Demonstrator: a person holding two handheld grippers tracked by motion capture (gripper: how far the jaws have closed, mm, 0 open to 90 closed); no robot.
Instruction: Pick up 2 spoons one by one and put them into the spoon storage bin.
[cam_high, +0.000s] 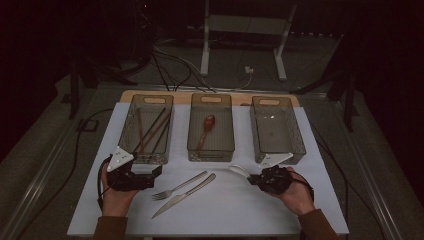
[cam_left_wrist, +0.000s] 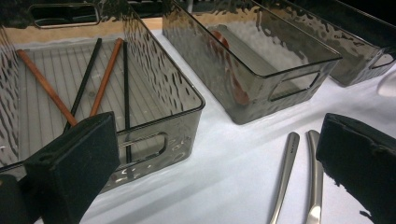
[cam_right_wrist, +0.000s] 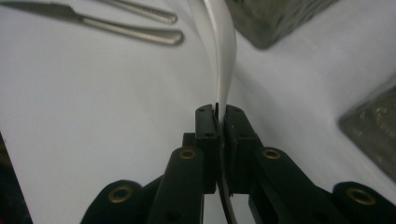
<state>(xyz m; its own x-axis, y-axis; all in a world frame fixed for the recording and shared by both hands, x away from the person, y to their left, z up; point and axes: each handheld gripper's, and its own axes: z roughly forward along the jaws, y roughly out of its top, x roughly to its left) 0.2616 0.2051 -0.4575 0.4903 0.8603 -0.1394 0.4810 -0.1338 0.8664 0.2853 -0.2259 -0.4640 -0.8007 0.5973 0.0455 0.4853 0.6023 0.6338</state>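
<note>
Between the right gripper's (cam_right_wrist: 219, 114) tightly pinched jaws sits the handle of a white spoon (cam_right_wrist: 224, 60), raised just off the white table (cam_high: 280, 215) in front of the empty right bin (cam_high: 276, 131), while the left gripper (cam_left_wrist: 224, 158) rests spread wide beside the fork (cam_high: 179, 186) and knife (cam_high: 184, 195).

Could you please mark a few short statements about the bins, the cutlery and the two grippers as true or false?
1. The right gripper is shut on the white plastic spoon. True.
2. The left gripper holds the metal fork. False: its jaws stand open, holding nothing.
3. The left clear bin holds chopsticks. True.
4. The middle clear bin is empty. False: a reddish-brown spoon lies in it.
5. The metal knife lies in the right clear bin. False: it lies on the white table.
</note>
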